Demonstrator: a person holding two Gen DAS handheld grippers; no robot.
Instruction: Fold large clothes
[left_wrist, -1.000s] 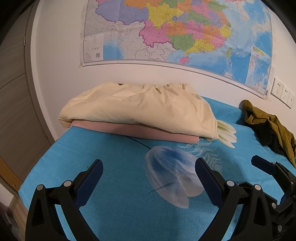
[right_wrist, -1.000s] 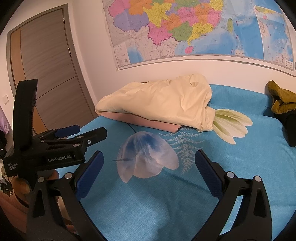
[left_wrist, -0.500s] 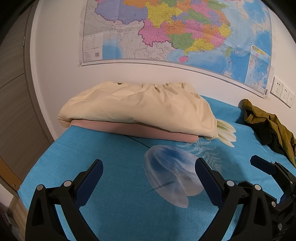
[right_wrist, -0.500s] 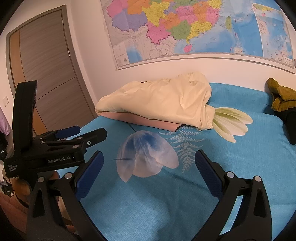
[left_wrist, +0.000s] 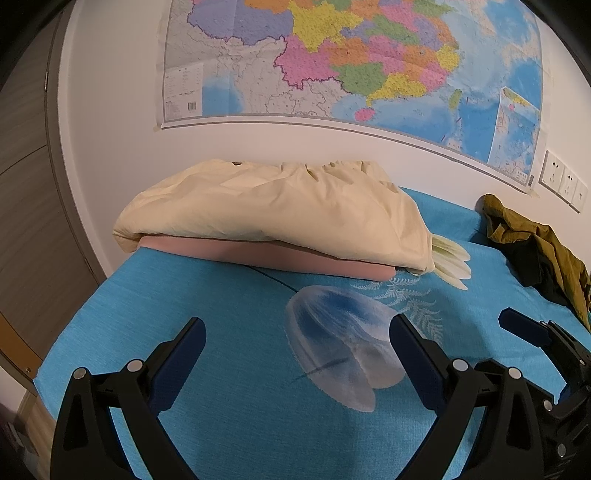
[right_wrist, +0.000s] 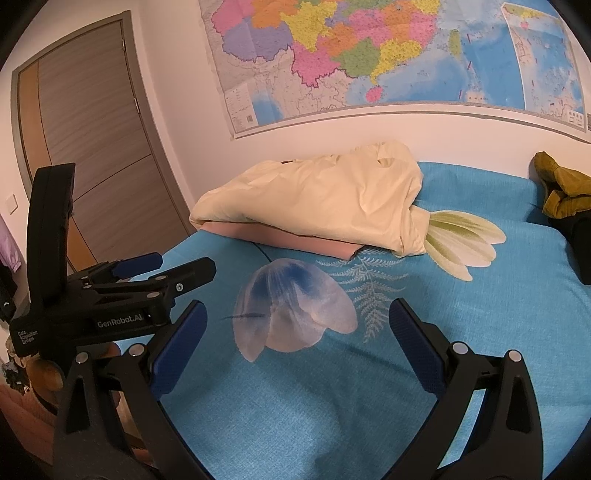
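A crumpled olive-green garment (left_wrist: 532, 243) (right_wrist: 561, 188) lies in a heap at the far right of the bed, near the wall, with something dark under it. My left gripper (left_wrist: 297, 350) hovers open over the blue sheet with nothing between its fingers. My right gripper (right_wrist: 297, 332) is likewise open and holds nothing, above the pale flower print. Each gripper shows in the other's view: the left gripper (right_wrist: 184, 263) at the left, the right gripper (left_wrist: 528, 326) at the lower right. Both are well short of the garment.
A cream bundle of bedding (left_wrist: 273, 218) rests on a pink pillow (left_wrist: 266, 256) at the head of the bed (left_wrist: 221, 306). A wall map (left_wrist: 351, 59) hangs above. Wall sockets (left_wrist: 561, 181) sit at the right, a wooden door (right_wrist: 92, 147) at the left.
Almost nothing: both grippers stay open over the sheet, and the views have only drifted slightly.
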